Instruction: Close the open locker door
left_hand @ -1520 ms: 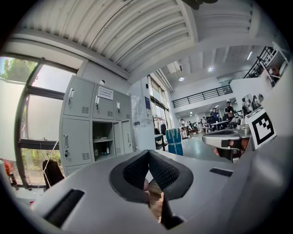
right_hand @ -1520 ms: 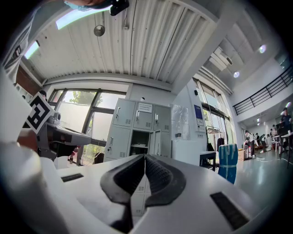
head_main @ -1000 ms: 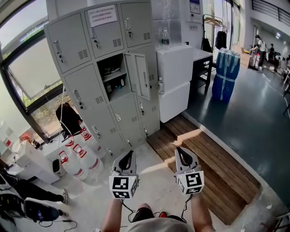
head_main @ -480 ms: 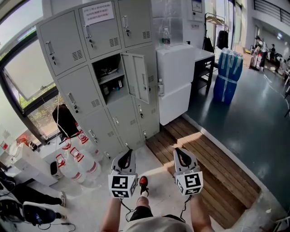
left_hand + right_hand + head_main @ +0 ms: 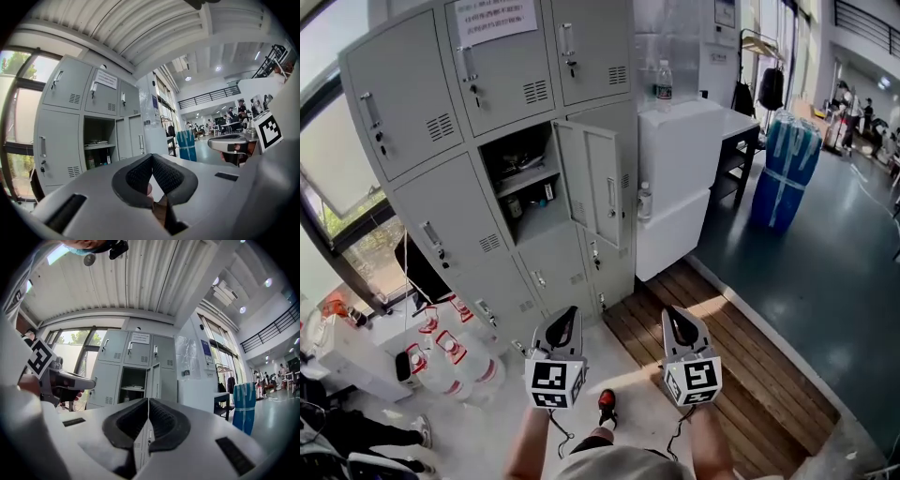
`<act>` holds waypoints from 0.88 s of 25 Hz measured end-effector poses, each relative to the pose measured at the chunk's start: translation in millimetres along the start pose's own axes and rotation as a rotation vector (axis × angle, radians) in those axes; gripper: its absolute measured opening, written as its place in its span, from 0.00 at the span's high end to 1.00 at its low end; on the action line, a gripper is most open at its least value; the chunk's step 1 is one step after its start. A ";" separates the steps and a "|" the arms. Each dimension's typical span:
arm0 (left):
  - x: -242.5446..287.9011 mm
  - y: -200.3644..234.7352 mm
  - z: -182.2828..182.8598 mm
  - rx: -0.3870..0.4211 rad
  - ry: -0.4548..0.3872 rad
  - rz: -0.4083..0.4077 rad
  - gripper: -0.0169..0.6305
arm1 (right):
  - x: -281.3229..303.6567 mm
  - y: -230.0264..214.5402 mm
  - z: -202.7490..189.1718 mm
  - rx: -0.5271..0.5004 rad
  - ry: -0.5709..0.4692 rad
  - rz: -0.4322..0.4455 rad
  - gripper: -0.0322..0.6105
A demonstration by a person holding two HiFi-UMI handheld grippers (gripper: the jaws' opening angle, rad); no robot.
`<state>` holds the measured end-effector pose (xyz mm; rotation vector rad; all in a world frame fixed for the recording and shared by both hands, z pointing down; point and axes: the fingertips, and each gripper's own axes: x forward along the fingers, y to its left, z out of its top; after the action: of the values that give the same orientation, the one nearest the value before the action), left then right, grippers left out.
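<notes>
A block of grey lockers (image 5: 441, 197) stands ahead of me. One middle compartment (image 5: 520, 183) is open, with small items on its shelf. Its door (image 5: 592, 183) hangs swung out to the right. Both grippers are held low in front of the body, well short of the lockers and touching nothing. In the head view the left gripper (image 5: 566, 316) and the right gripper (image 5: 674, 315) point toward the lockers. The left gripper (image 5: 151, 157) is shut with nothing in it, and so is the right gripper (image 5: 148, 401). The right gripper view shows the open door (image 5: 154, 376) straight ahead.
Several water jugs (image 5: 441, 361) with red caps stand on the floor at the lower left of the lockers. A white cabinet (image 5: 680, 178) with a bottle (image 5: 663, 82) on top adjoins the lockers' right side. Wooden decking (image 5: 741, 347) lies right; blue wrapped jugs (image 5: 787, 164) beyond.
The lockers have grown larger and nearer as the person steps toward them. Both grippers keep their place in front of the body and stay shut.
</notes>
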<state>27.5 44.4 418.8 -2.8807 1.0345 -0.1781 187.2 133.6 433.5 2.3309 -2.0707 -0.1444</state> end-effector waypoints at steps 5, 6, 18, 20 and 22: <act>74.8 51.8 6.9 -0.001 0.006 -0.015 0.94 | 93.3 -14.9 5.2 0.007 -0.009 -0.012 0.92; 88.2 61.0 6.5 -0.001 0.009 -0.018 0.94 | 110.0 -16.4 3.8 0.011 -0.007 -0.012 0.92; 186.5 136.5 -7.3 -0.030 0.036 -0.024 0.94 | 236.1 -28.4 -13.5 0.043 0.013 0.012 0.92; 193.8 142.1 -9.6 -0.035 0.039 -0.023 0.94 | 246.1 -31.5 -14.1 0.039 0.016 0.010 0.91; 200.4 146.1 -11.6 -0.043 0.041 -0.021 0.94 | 254.5 -35.4 -15.6 0.033 0.020 0.011 0.92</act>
<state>87.6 -196.3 431.0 -2.9398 1.0272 -0.2200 253.0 -115.3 432.2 2.3291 -2.0919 -0.0874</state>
